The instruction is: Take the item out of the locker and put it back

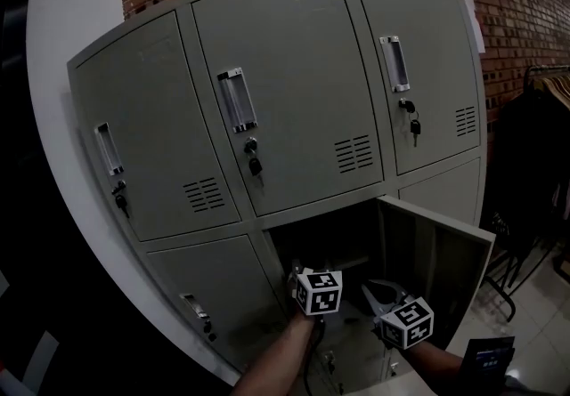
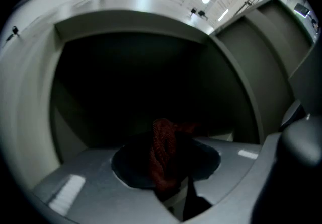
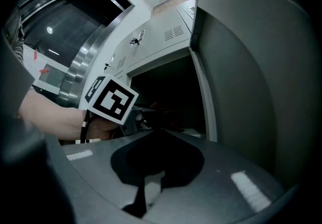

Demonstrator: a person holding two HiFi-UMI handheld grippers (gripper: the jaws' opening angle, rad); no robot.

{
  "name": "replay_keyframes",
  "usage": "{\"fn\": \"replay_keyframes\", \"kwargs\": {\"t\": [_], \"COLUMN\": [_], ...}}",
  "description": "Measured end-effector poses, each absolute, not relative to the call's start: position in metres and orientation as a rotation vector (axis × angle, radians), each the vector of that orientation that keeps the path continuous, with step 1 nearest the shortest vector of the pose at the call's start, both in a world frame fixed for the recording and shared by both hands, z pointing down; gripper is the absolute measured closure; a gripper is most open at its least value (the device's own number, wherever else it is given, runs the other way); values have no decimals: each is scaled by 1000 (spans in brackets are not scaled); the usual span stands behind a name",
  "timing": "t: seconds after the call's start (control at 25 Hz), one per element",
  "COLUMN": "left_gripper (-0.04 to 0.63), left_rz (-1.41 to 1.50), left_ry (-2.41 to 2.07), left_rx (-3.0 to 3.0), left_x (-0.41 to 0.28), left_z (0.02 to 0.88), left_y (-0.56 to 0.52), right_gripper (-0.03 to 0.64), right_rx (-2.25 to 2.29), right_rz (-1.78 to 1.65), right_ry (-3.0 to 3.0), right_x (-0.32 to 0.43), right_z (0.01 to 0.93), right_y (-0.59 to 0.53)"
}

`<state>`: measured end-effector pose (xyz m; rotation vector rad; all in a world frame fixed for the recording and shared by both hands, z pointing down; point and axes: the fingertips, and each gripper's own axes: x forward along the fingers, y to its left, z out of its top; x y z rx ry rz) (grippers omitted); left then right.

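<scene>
The lower middle locker (image 1: 329, 238) stands open, its door (image 1: 436, 256) swung out to the right. My left gripper (image 1: 297, 273) reaches into the dark compartment. In the left gripper view a red knitted item (image 2: 162, 153) sits pinched between the jaws of my left gripper (image 2: 168, 177), just above the locker's floor. My right gripper (image 1: 376, 294) hangs in front of the open door, to the right of the left one. In the right gripper view the right gripper (image 3: 156, 131) has its jaws together with nothing between them, and the left gripper's marker cube (image 3: 111, 99) shows ahead.
The other locker doors (image 1: 285, 83) are shut, with keys hanging in their locks (image 1: 253, 158). A brick wall (image 1: 525, 3) stands behind, and a clothes rack (image 1: 548, 87) is at the right. A dark flat device (image 1: 488, 359) lies at the lower right.
</scene>
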<state>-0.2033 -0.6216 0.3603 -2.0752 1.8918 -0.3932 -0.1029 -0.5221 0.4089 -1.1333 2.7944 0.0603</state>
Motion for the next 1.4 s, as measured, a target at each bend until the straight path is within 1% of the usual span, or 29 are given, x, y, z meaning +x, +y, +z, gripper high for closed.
{"fn": "replay_keyframes", "kwargs": {"t": [0.24, 0.44, 0.88, 1.12, 1.4], "left_gripper": [480, 480, 480, 480, 480], "left_rz": [-215, -146, -121, -123, -125], "left_ry": [1830, 1798, 1809, 1855, 1965], "left_rx": [-2128, -2182, -2254, -2232, -2161], "left_x": [-193, -188, -200, -203, -186], "left_z": [346, 348, 374, 382, 387], "left_y": [-566, -526, -487, -460, -409], "right_gripper": [626, 626, 626, 626, 626], "right_rx": [-1128, -1133, -1202, -1149, -1036], "right_rz": [35, 7, -28, -22, -12], "right_ry": [2801, 2807, 2811, 2833, 2854], "right_x": [-107, -108, -107, -110, -81], "right_z": [413, 418, 428, 429, 422], "right_y": [-509, -496, -466, -446, -409]}}
